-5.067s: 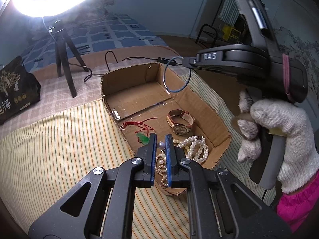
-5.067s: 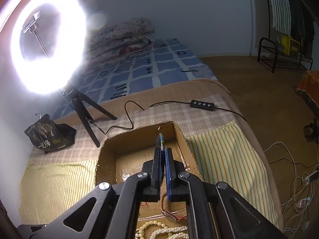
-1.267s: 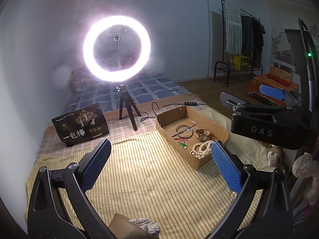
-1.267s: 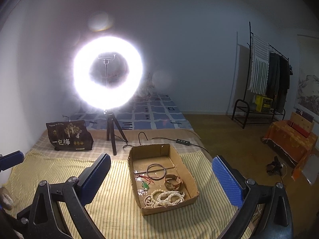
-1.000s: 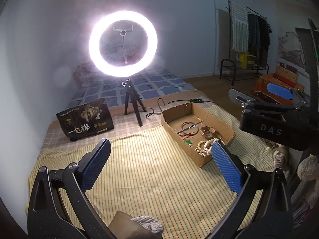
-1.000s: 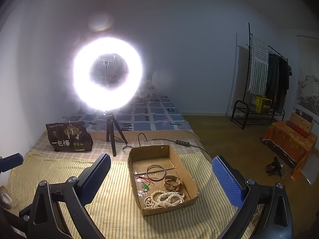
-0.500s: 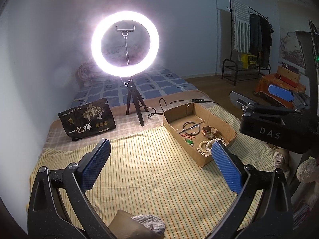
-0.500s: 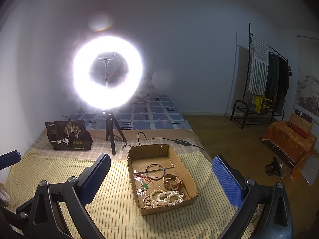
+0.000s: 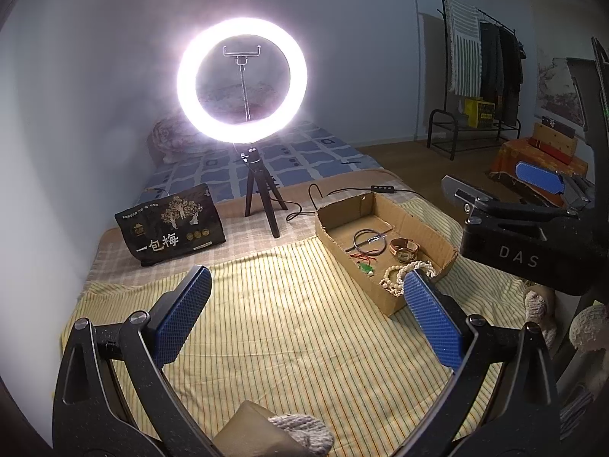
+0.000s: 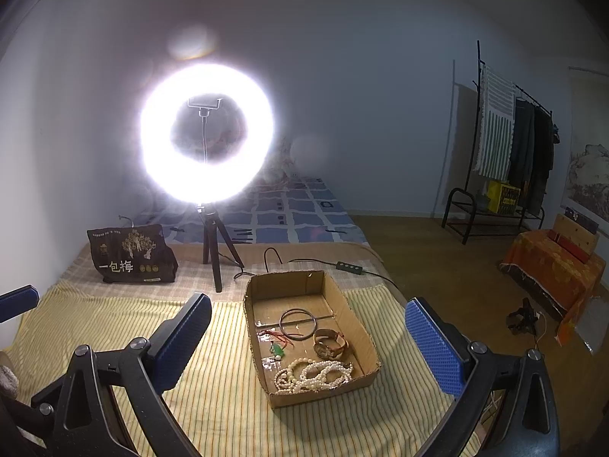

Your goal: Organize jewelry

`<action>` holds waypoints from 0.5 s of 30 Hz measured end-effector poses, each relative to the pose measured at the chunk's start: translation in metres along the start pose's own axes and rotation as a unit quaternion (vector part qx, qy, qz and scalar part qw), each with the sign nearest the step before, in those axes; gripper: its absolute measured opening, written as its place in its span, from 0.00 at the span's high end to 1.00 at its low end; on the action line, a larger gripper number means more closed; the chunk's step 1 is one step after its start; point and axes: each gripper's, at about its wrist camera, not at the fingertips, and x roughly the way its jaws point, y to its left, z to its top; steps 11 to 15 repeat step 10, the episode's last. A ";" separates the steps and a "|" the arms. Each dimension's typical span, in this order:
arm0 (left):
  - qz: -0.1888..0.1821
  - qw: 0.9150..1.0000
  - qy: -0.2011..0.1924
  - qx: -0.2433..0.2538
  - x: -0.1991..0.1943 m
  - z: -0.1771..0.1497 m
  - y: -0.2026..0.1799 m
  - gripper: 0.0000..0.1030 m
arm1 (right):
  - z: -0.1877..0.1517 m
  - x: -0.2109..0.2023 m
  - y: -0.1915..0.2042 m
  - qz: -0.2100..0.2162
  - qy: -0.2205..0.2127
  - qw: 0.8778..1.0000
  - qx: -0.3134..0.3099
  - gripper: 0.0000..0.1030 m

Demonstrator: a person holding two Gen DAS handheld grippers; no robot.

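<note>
Both claws spread wide, holding nothing: left gripper (image 9: 304,304), right gripper (image 10: 308,337). All jewelry lies inside the cardboard box (image 10: 371,344): pearl strands (image 10: 312,373) at its near end, watch (image 10: 329,344) and bangle (image 10: 297,323) behind. Risk: strands tangle if snagged; low box walls catch my fingers. Open striped cloth (image 10: 213,400) left of box

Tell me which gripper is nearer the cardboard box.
Right, slightly. The right gripper hangs open with the cardboard box centred between its fingers. The left gripper hangs open over the striped cloth, with the box off to its right.
</note>
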 end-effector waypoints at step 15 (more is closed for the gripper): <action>0.011 1.000 -0.013 0.008 -0.003 -0.002 -0.001 0.00 | -0.002 0.001 0.000 0.001 0.006 1.000 0.003 0.00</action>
